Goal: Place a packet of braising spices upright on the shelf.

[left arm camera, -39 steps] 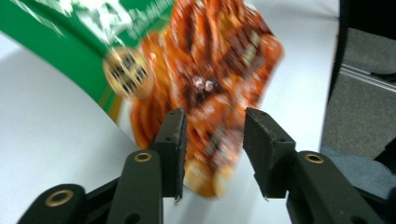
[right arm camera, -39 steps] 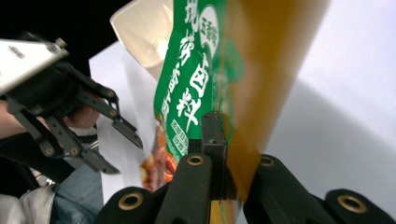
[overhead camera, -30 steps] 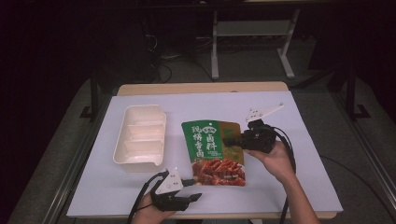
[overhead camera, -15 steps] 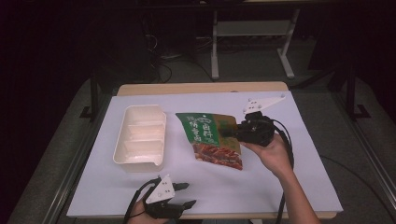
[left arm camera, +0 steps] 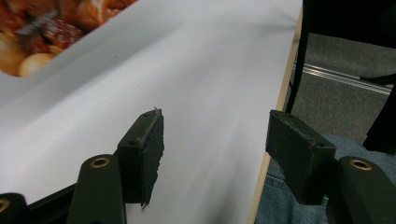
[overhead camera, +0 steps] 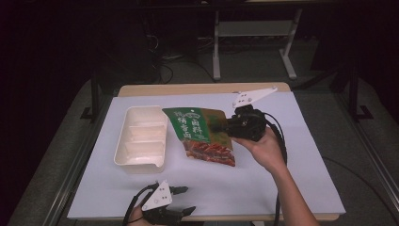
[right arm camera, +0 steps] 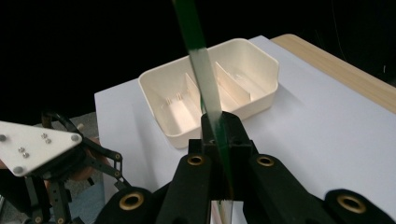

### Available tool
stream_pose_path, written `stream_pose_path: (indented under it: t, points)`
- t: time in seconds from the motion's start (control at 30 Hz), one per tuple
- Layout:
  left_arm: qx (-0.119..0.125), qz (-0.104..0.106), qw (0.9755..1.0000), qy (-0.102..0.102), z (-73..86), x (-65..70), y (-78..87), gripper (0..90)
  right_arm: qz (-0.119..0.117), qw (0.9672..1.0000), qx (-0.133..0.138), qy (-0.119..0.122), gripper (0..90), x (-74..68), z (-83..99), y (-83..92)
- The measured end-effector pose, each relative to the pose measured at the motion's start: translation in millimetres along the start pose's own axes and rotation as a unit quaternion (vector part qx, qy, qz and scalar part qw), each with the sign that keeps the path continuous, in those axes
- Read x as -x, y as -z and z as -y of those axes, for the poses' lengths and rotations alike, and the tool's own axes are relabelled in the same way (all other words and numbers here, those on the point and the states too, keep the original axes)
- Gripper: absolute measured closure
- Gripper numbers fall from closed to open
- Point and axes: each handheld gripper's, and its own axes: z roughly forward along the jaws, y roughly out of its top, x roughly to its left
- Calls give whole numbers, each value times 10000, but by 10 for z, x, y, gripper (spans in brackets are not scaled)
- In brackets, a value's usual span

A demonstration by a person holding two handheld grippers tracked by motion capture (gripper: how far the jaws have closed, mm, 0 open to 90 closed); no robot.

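Note:
A green food pouch (overhead camera: 200, 134) with a picture of meat hangs tilted above the white table (overhead camera: 263, 188), just right of a cream divided tray (overhead camera: 141, 162). My right gripper (overhead camera: 222, 127) is shut on the pouch's right edge; in the right gripper view the pouch (right arm camera: 198, 56) stands edge-on between the closed jaws of that gripper (right arm camera: 219, 128), with the tray (right arm camera: 259, 100) beyond. My left gripper (overhead camera: 188, 199) lies at the table's front edge. Its jaws have just been opening and the left gripper (left arm camera: 215, 130) is open with nothing between the pads. A corner of the pouch (left arm camera: 42, 28) shows far off.
The table's wooden front edge (left arm camera: 275, 121) runs beside my left gripper, with a person's denim-clad leg (left arm camera: 275, 191) below it. The left gripper (right arm camera: 60, 158) appears at the lower left of the right gripper view. Dark floor and a metal stand (overhead camera: 254, 42) lie behind the table.
The right gripper has lifted the pouch off the table and carried it left toward the tray. The left gripper has drawn back to the front edge, away from the pouch, with its jaws wider.

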Motion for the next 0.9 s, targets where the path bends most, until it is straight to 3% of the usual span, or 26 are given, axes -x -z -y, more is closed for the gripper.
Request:
stream_pose_path:
  t: [0.4,0.9]
  points:
    - [79,-56,9999,-31,29,-18,32,352,-150,9996,39,236,900,-105,-262,-152]
    - [175,-64,9997,-129,41,-3,35,339,-315,9988,132,344,900,-229,-552,-334]
